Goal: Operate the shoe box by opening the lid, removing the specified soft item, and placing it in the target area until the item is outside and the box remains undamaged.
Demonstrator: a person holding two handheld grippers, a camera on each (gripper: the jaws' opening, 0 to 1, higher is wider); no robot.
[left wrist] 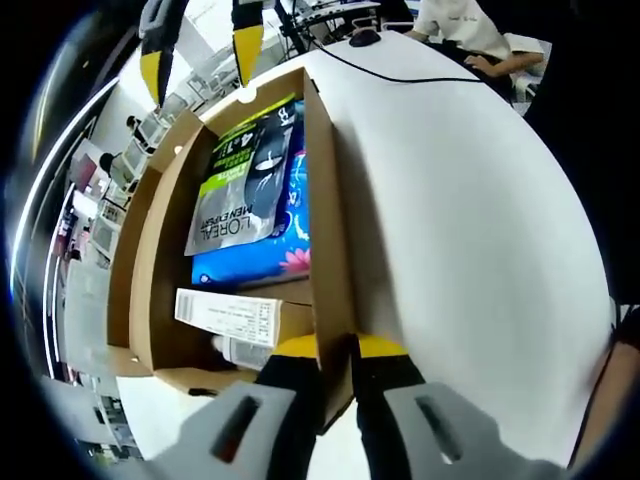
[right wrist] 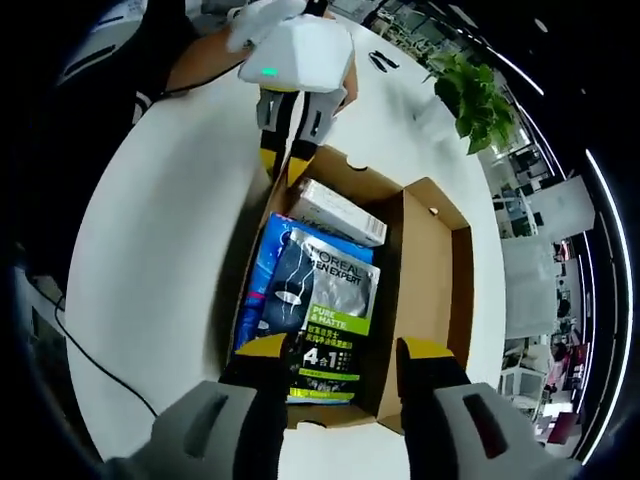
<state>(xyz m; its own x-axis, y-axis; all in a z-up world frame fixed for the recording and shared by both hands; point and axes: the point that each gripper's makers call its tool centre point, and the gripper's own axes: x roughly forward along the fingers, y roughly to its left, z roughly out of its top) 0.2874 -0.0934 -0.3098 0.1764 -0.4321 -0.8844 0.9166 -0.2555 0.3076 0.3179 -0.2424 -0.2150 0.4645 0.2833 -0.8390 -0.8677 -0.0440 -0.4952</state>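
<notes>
White bench (right wrist: 150, 240) is carrying the open shoe box (right wrist: 428, 250), its lid (left wrist: 125, 250) already folded out to the side. Inside, a grey L'Oreal pouch (right wrist: 325, 300) is lying on a blue pack (left wrist: 250, 262), with a white carton (right wrist: 338, 212) at one end. The right gripper (right wrist: 335, 360) is hovering wide open and empty over the pouch. The left gripper (left wrist: 335, 352) is pinching the box's side wall (left wrist: 325, 200), jaws nearly closed. Squeezing or tugging that wall could be creasing or tearing the cardboard.
</notes>
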